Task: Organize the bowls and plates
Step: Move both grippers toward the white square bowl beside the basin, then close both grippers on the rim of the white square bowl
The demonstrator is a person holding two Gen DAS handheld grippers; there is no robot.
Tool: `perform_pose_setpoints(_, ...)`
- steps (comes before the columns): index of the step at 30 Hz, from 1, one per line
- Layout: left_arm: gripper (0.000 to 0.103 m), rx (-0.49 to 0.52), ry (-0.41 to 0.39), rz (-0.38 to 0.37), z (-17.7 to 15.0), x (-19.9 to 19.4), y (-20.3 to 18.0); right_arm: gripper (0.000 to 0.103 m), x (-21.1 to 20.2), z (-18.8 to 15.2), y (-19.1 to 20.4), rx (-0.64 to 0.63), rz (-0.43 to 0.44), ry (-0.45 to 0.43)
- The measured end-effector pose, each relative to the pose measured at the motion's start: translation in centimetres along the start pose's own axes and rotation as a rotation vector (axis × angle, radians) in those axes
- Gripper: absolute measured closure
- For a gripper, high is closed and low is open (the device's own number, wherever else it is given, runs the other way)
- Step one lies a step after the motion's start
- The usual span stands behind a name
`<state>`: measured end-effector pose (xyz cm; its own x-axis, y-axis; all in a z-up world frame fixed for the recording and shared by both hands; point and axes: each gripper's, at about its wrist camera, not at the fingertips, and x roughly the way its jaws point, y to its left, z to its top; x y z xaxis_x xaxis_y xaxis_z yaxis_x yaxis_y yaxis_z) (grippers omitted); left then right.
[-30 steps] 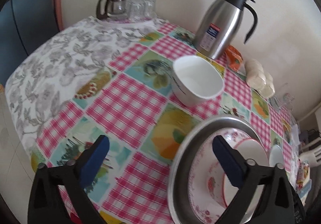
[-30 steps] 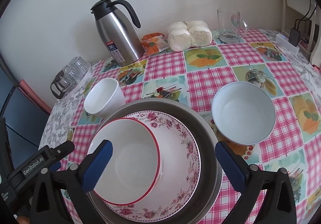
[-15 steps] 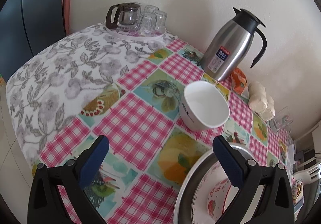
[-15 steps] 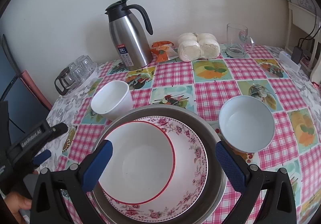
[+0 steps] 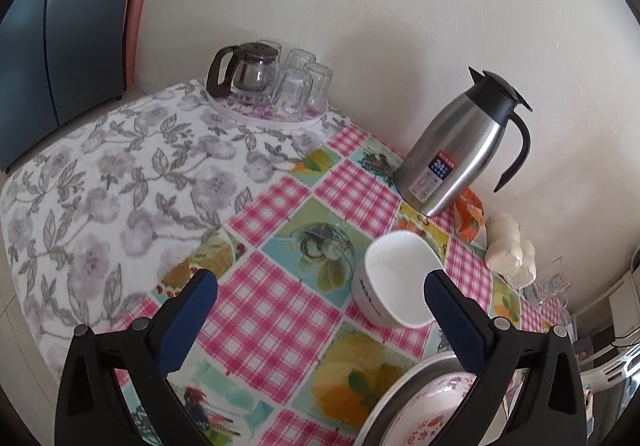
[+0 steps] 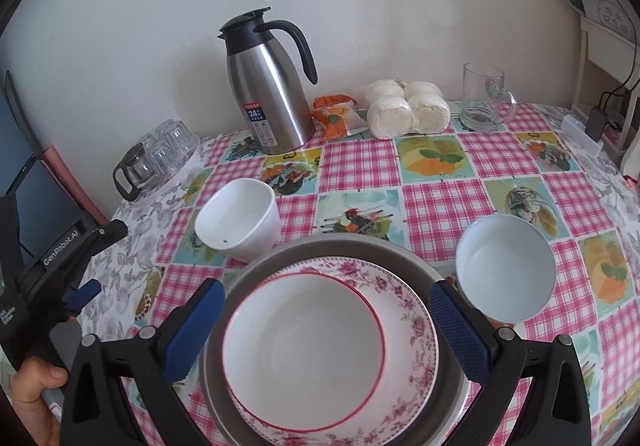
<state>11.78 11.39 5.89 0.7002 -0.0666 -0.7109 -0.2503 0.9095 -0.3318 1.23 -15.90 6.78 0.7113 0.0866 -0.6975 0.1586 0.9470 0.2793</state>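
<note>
A steel basin (image 6: 404,254) sits near the table's front edge, holding a pink-flowered plate (image 6: 412,310) with a red-rimmed white bowl (image 6: 300,350) in it. My right gripper (image 6: 324,314) hangs open above this stack. A squarish white bowl (image 6: 240,222) stands to the basin's left, and a round white bowl (image 6: 506,266) to its right. In the left wrist view, my left gripper (image 5: 320,298) is open over the checked cloth, with the squarish bowl (image 5: 396,278) just inside its right finger. The basin's rim (image 5: 404,386) shows at the lower right.
A steel thermos jug (image 6: 268,94) stands by the wall, with an orange snack packet (image 6: 336,118), wrapped buns (image 6: 404,108) and a glass mug (image 6: 484,94) beside it. A tray with a glass teapot (image 5: 248,70) and glasses occupies the far left corner. A person's hand (image 6: 36,398) holds the left gripper.
Both grippers have pulled back and up from the table. The basin has slid toward the bottom of the left wrist view. More wall shows. Both stay open.
</note>
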Motion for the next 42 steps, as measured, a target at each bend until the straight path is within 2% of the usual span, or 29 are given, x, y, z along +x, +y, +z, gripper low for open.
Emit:
perform_pose_setpoints(4, 0.000, 0.014, -0.012, 0.012, 0.8, 0.2, 0.2, 0.000, 0.2, 1.1, 1.4, -0.018, 0.032, 0.007)
perform_pose_setpoints(10, 0.000, 0.014, -0.004, -0.006, 1.5, 0.8, 0.4, 0.000, 1.0, 2.4, 3.4, -0.050, 0.033, 0.027)
perform_pose_setpoints(15, 0.000, -0.041, 0.098, -0.049, 2.0, 2.7, 0.8, 0.000, 2.2, 3.7, 4.3, -0.039, 0.049, 0.054)
perform_pose_setpoints(20, 0.000, -0.119, 0.167, -0.063, 1.8, 4.7, 1.7, 0.000, 3.9, 4.7, 5.3, -0.027, 0.032, 0.105)
perform_pose_setpoints(27, 0.000, -0.124, 0.195, -0.101, 2.0, 6.4, 1.7, 0.000, 7.2, 5.1, 6.7, -0.034, 0.003, 0.184)
perform_pose_setpoints(34, 0.001, -0.114, 0.224, -0.130, 1.9, 8.4, 1.2, 0.000, 9.8, 5.4, 7.0, -0.043, -0.055, 0.213)
perform_pose_setpoints(36, 0.002, -0.108, 0.235, -0.136, 1.8, 9.0, 0.9, 0.000, 10.4, 5.5, 7.1, -0.041, -0.067, 0.218)
perform_pose_setpoints(37, 0.006, -0.103, 0.241, -0.140, 1.7, 9.2, 0.8, 0.001, 10.7, 5.6, 7.0, -0.037, -0.071, 0.224)
perform_pose_setpoints(38, 0.009, -0.095, 0.248, -0.144, 1.6, 9.6, 0.6, 0.001, 11.0, 5.7, 7.0, -0.032, -0.073, 0.229)
perform_pose_setpoints(42, 0.011, -0.088, 0.266, -0.159, 1.3, 10.5, 0.2, 0.010, 12.4, 5.9, 6.9, -0.025, -0.082, 0.245)
